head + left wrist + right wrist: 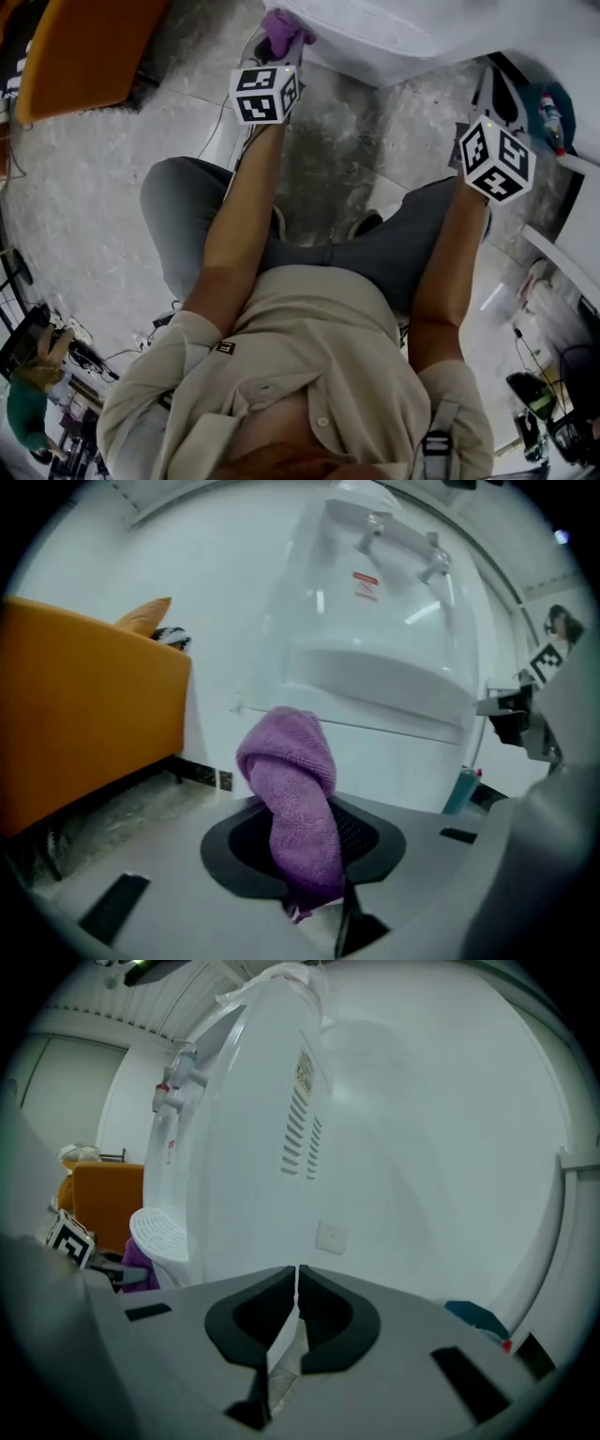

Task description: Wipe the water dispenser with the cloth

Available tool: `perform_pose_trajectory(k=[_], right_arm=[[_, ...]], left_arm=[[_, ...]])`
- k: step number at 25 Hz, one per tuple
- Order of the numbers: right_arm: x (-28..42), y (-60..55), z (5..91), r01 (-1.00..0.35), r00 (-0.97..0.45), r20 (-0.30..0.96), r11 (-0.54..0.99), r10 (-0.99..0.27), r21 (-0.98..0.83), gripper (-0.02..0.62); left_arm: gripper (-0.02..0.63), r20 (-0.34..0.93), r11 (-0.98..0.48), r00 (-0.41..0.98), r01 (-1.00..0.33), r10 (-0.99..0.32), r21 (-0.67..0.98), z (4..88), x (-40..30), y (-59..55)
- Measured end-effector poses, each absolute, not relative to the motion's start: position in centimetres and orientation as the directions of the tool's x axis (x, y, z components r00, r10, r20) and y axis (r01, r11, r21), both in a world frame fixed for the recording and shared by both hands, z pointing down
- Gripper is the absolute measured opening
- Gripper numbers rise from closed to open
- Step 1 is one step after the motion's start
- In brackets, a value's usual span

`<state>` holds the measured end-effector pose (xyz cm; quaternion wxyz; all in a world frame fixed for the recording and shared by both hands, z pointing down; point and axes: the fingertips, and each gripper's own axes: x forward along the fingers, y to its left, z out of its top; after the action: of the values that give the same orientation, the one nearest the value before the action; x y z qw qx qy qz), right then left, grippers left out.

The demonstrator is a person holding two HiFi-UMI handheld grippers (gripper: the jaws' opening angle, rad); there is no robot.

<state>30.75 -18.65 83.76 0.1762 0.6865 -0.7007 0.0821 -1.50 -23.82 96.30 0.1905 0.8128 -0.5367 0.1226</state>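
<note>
The right claw (295, 1274) is showing its jaws pressed together with nothing between them, pointing at the white side of the dispenser (253, 1147). Vent slots (302, 1133) are sitting on that side, and taps (178, 1082) are jutting from the dispenser's upper left. Below its drip tray (157, 1234), a purple cloth (139, 1262) and a marker cube (70, 1239) are peeking in.

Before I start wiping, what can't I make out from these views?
- Head view: the water dispenser is cut off by the top edge.
- Left gripper view: the red label is too small to read; the cloth covers where the left hand-held gripper pinches it.
- Right gripper view: the dispenser is seen side-on, so its front panel is out of sight.
</note>
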Motion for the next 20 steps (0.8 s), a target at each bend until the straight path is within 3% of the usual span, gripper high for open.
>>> perform_pose_trajectory(k=[5,10,17,20], right_arm=[[30.6,-19.1,84.7,-0.987,0.0,0.378,0.06,-0.926,0.148,0.026],[32.5,-18.6,84.9,-0.986,0.043,0.384,0.023,-0.922,0.165,0.026],[34.0,-18.4,85.0,-0.988,0.07,0.383,-0.012,-0.921,0.153,0.028],[32.4,-19.1,85.2,-0.989,0.035,0.38,0.022,-0.924,0.143,0.028]], left_arm=[[0.124,0.399,-0.526,0.562,-0.825,-0.725,0.206,98.6,7.8,-20.7],[0.123,0.404,-0.756,0.75,-0.628,-0.524,0.183,99.9,18.1,-16.3],[0.118,0.42,-0.774,0.746,-0.617,-0.517,0.144,100.5,18.1,-16.6],[0.118,0.465,-0.671,0.642,-0.73,-0.61,0.128,102.5,12.7,-18.9]])
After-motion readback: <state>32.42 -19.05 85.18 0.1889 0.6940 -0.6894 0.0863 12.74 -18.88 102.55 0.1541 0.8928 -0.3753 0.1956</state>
